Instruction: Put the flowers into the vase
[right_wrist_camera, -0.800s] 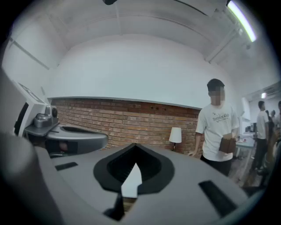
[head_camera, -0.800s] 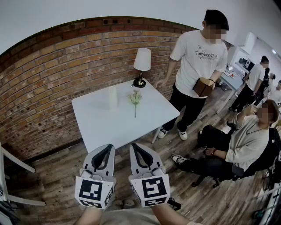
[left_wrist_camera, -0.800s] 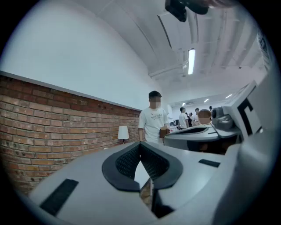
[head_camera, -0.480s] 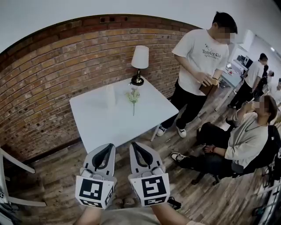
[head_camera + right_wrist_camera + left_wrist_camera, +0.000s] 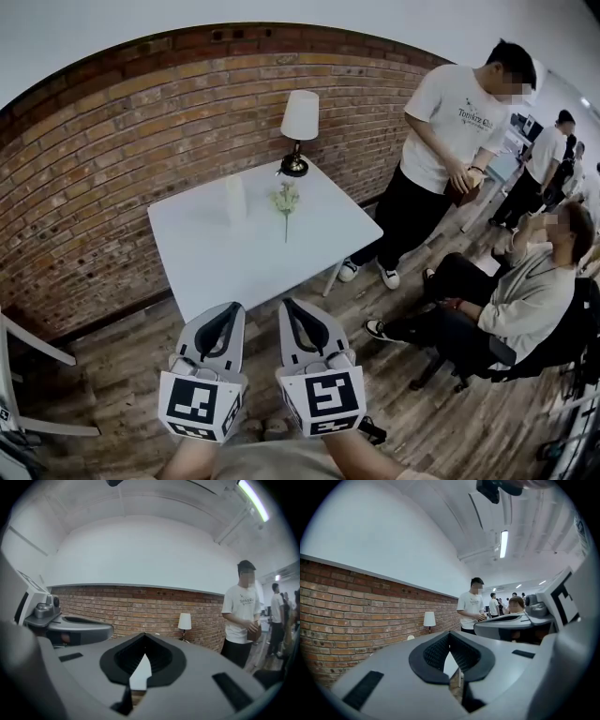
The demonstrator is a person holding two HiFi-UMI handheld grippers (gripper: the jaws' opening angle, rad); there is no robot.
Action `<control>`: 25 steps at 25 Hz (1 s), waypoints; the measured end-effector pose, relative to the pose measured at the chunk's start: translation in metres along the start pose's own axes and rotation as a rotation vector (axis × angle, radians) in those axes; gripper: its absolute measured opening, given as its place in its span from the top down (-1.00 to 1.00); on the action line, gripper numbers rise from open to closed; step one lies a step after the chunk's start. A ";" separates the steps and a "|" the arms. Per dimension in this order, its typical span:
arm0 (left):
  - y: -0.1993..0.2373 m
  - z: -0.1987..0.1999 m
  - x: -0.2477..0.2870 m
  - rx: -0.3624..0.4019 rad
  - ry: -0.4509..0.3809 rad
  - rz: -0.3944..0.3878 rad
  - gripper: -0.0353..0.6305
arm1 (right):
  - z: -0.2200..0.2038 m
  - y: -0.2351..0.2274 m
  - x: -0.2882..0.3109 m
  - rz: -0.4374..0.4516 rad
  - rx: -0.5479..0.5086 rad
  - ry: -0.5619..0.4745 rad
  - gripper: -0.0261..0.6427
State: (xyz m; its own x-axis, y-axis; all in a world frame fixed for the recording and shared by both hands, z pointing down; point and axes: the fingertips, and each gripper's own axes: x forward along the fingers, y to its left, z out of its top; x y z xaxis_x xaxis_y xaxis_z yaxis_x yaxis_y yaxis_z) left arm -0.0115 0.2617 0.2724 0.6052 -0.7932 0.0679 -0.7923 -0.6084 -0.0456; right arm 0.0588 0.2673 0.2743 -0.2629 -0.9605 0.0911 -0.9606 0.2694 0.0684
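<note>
A white flower [image 5: 286, 199] with a thin green stem lies on the white table [image 5: 225, 262], right of a pale translucent vase [image 5: 235, 199] that stands upright. Both are far ahead of me. My left gripper [image 5: 230, 308] and right gripper [image 5: 289, 304] are held side by side before the table's near edge, level and pointing at it. Each is shut with nothing between its jaws. In the left gripper view the left gripper [image 5: 450, 633] has its tips touching, and the vase [image 5: 410, 637] peeks over them. The right gripper [image 5: 144, 635] looks the same in its own view.
A table lamp [image 5: 300, 127] stands at the table's far corner by the brick wall [image 5: 112, 150]. A person in a white shirt [image 5: 459, 122] stands right of the table, and another [image 5: 525, 291] sits lower right. A white frame [image 5: 28, 375] stands at the left.
The standing person has stepped to the right, away from the table. The view has shifted slightly. Both grippers stay shut in the same place.
</note>
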 end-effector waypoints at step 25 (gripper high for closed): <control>-0.006 0.002 0.037 0.009 0.001 0.058 0.87 | -0.007 -0.044 0.009 0.014 0.010 -0.012 0.90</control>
State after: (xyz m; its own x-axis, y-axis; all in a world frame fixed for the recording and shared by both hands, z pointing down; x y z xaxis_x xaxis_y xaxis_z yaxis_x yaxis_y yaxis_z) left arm 0.0162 0.2362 0.2737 0.5582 -0.8271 0.0662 -0.8253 -0.5617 -0.0583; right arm 0.0988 0.2472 0.2796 -0.2776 -0.9574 0.0795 -0.9576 0.2824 0.0574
